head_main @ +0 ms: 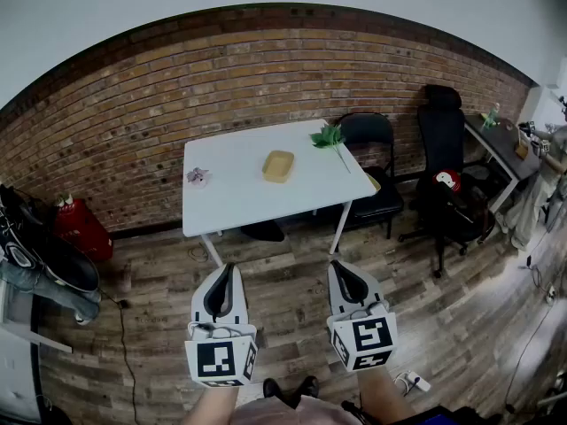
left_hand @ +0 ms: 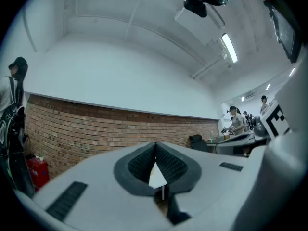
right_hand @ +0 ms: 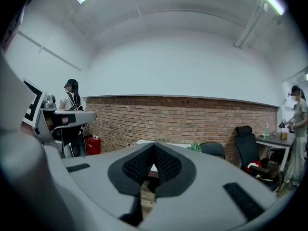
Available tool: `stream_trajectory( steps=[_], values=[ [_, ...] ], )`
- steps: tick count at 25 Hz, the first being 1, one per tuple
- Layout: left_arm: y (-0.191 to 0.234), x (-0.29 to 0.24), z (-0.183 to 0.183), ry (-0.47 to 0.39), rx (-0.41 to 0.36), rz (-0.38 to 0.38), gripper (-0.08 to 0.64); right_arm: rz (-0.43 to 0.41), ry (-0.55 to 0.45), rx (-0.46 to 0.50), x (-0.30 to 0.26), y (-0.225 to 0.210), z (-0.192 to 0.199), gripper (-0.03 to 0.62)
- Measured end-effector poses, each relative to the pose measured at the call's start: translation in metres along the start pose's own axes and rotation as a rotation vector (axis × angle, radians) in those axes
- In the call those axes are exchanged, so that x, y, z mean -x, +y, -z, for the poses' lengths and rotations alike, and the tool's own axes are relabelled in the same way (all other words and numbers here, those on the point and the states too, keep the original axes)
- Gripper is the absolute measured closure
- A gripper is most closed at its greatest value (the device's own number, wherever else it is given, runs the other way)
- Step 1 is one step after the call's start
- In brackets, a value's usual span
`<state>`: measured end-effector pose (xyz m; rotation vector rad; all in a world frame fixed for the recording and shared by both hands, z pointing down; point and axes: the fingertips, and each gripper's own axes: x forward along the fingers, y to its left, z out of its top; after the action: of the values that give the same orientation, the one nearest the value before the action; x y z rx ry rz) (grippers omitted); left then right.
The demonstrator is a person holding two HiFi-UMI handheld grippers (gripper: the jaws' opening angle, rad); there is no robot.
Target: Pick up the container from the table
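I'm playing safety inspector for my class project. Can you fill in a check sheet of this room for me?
Surface: white table, ahead of the person.
Job's things: yellow container on the table, untouched.
Clutter: green sprig and small purplish item on the table.
Grippers: left tool and right tool both shut, empty, short of the table.
Cables: black cable on the floor, left.
Surroundings: brick wall, black chairs, wooden floor.
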<state>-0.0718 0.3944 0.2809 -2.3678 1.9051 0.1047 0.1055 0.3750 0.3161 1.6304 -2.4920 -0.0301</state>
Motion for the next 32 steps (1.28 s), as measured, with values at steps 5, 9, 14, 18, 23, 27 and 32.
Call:
stream_trajectory(
  steps=[5,9,14,18,23,27,32],
  values=[
    [0.006,0.002,0.001,0.012,0.007,0.006,0.551,-0.001,0.005,-0.005,-0.003,0.007,0.0,0.594],
    [0.016,0.002,0.001,0.008,0.005,0.01,0.551,-0.049,0.009,-0.064,-0.011,0.018,0.004,0.437],
    [0.027,0.005,0.006,0.02,0.001,0.029,0.551,0.005,0.001,-0.009,-0.013,0.024,0.002,0.385],
    [0.034,0.0,0.014,0.041,-0.003,0.047,0.551,0.038,-0.006,-0.019,-0.017,0.02,0.0,0.395],
    [0.034,-0.014,0.023,0.056,-0.004,0.066,0.551,0.05,-0.003,-0.025,-0.027,0.013,0.003,0.4],
    [0.032,-0.031,0.031,0.067,-0.015,0.076,0.551,0.053,0.006,-0.031,-0.041,0.004,0.008,0.403],
    [0.035,-0.068,0.044,0.088,-0.036,0.075,0.551,0.018,0.035,-0.045,-0.079,-0.007,0.023,0.411]
  ],
)
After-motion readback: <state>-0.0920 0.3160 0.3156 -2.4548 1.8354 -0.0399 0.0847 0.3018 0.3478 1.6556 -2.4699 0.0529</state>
